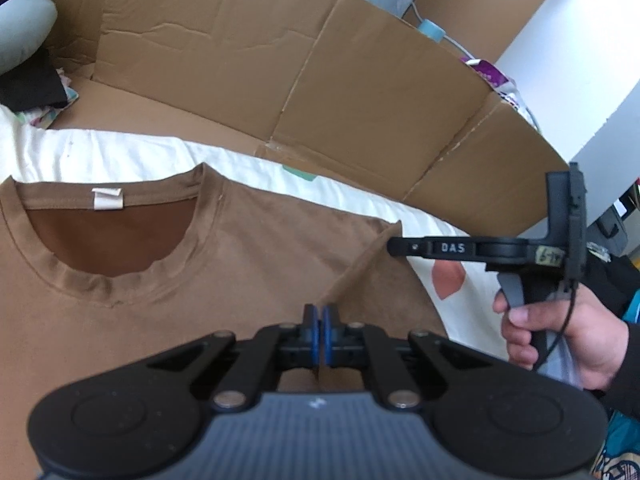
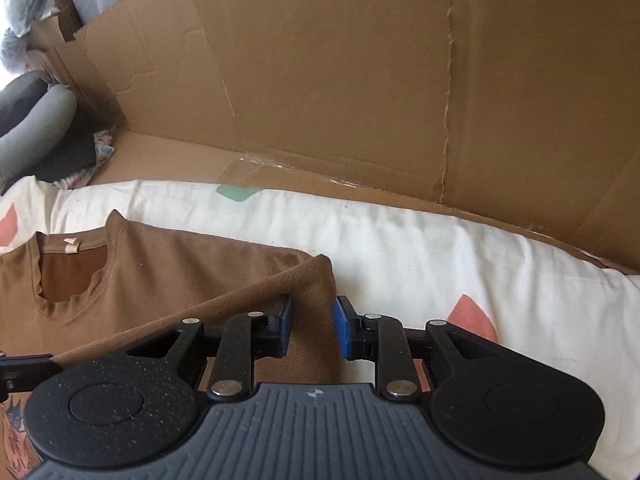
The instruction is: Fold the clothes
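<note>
A brown t-shirt [image 1: 200,280] [image 2: 180,272] lies face up on a white sheet, with its collar and white label [image 1: 107,199] toward the far side. My left gripper [image 1: 321,312] is shut on a raised fold of the shirt by its right shoulder. The fold rises as a ridge [image 2: 224,300] toward the pinch. My right gripper [image 2: 312,312] hovers over the folded sleeve edge, jaws apart, with fabric below and between the pads but not pressed. In the left wrist view the right gripper [image 1: 394,246] shows side-on, held by a hand [image 1: 560,340].
Cardboard walls [image 1: 360,100] [image 2: 360,80] stand close behind the white patterned sheet [image 1: 120,148] [image 2: 440,248]. A grey cushion [image 1: 24,28] [image 2: 32,120] and dark clothing [image 1: 32,84] lie at the far left.
</note>
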### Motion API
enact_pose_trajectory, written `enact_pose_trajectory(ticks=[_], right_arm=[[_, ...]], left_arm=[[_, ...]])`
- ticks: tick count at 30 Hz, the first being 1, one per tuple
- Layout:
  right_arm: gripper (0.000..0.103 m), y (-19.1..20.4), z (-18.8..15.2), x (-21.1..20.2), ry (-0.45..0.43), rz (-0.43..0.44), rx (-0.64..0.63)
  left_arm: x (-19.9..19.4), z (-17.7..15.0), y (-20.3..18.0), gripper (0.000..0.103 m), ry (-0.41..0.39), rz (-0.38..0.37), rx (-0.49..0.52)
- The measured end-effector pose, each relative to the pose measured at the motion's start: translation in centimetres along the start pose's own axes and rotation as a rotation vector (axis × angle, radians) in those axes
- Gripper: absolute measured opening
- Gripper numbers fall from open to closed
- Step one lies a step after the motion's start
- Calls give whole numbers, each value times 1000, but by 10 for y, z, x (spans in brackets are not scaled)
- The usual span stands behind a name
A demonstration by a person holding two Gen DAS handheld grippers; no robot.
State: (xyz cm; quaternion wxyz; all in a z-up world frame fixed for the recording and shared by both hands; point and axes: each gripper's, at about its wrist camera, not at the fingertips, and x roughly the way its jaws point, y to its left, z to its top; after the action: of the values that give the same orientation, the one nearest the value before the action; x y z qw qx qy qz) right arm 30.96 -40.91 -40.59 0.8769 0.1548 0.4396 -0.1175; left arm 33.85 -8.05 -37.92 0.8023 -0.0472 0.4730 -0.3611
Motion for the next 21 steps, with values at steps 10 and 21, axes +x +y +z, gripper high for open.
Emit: enact_pose_trajectory(ticks=[10, 21], right_arm=[[21, 10, 4, 18, 28, -55, -66], [13, -6, 18, 23, 62, -31, -65]], left_arm=[[4, 5, 12, 2, 6, 31, -38], [35, 3, 32, 2, 63, 82, -79]])
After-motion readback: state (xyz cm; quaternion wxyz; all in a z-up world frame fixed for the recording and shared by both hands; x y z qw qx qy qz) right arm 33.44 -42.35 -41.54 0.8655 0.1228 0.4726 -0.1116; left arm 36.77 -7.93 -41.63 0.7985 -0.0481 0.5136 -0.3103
